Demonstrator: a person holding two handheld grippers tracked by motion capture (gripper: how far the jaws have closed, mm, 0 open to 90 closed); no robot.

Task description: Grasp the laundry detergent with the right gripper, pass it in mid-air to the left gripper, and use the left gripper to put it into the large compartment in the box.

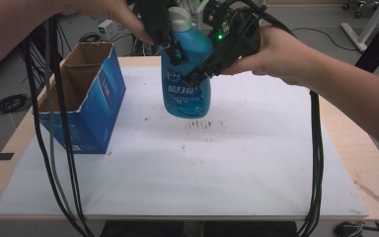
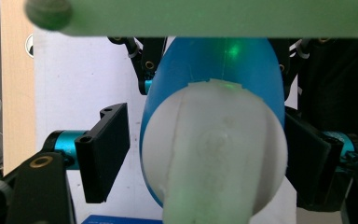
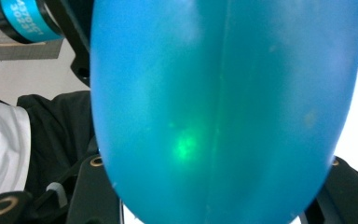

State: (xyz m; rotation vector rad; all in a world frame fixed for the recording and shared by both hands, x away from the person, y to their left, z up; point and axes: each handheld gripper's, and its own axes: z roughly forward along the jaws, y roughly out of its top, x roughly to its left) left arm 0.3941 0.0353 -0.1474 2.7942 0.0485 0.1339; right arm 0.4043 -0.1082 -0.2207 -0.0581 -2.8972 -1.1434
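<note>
A blue detergent bottle [image 1: 187, 94] with a white cap [image 1: 179, 19] hangs slightly tilted over the back middle of the white mat [image 1: 227, 168]. My right gripper [image 1: 197, 74] comes in from the right and is shut on the bottle's body [image 3: 223, 107], with a jaw on either side low in the right gripper view [image 3: 219, 196]. My left gripper [image 1: 174, 52] reaches down from above around the bottle's shoulder. In the left gripper view [image 2: 205, 154] I look down on the cap [image 2: 214, 154]; the left pad [image 2: 105, 154] stands apart from the bottle [image 2: 214, 70], so that gripper is open.
An open blue cardboard box [image 1: 91, 98] stands at the mat's left, its top facing up. Black cables [image 1: 54, 148] trail down the left side and another bundle [image 1: 317, 148] down the right. A thin wooden stick [image 1: 375, 195] lies on the table's right edge.
</note>
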